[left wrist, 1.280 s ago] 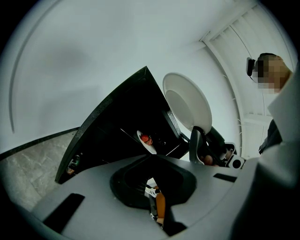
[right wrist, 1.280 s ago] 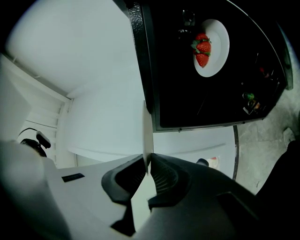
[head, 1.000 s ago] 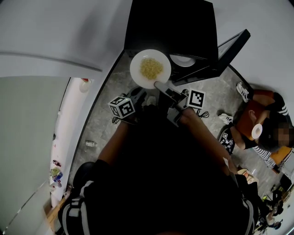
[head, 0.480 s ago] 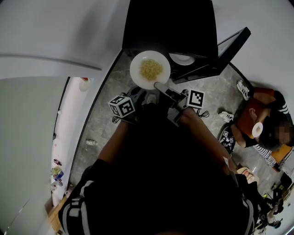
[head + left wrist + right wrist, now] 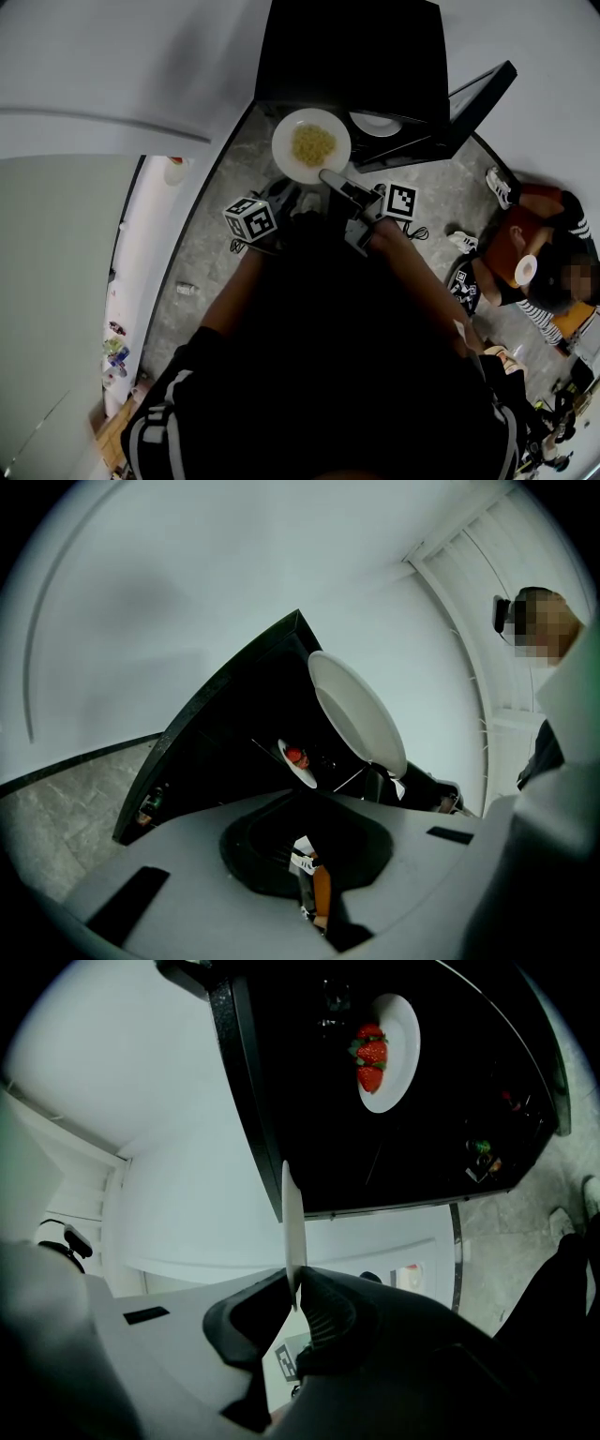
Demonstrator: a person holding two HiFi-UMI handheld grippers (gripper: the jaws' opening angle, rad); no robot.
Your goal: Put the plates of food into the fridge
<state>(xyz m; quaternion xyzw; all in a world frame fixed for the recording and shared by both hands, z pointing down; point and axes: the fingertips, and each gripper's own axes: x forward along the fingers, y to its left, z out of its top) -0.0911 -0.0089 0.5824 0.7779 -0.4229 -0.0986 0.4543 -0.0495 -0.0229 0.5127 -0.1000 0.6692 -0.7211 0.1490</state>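
A white plate of yellow noodles [image 5: 311,145] hangs level in front of the open black fridge [image 5: 347,56]. My right gripper [image 5: 330,176] is shut on the plate's near rim. In the right gripper view the plate [image 5: 292,1232] shows edge-on, pinched between the dark pads of the right gripper [image 5: 294,1302]. The left gripper view shows the plate's underside [image 5: 356,714]. A second plate with strawberries [image 5: 389,1052] sits on a shelf inside the fridge. My left gripper [image 5: 286,194] hovers just left of the held plate, its jaws close together with nothing in them.
The fridge door [image 5: 473,98] stands open to the right. A person [image 5: 525,253] crouches on the stone floor at the right, and a shoe [image 5: 497,186] is near the door. A white wall and counter run along the left, with small items [image 5: 186,289] on the floor.
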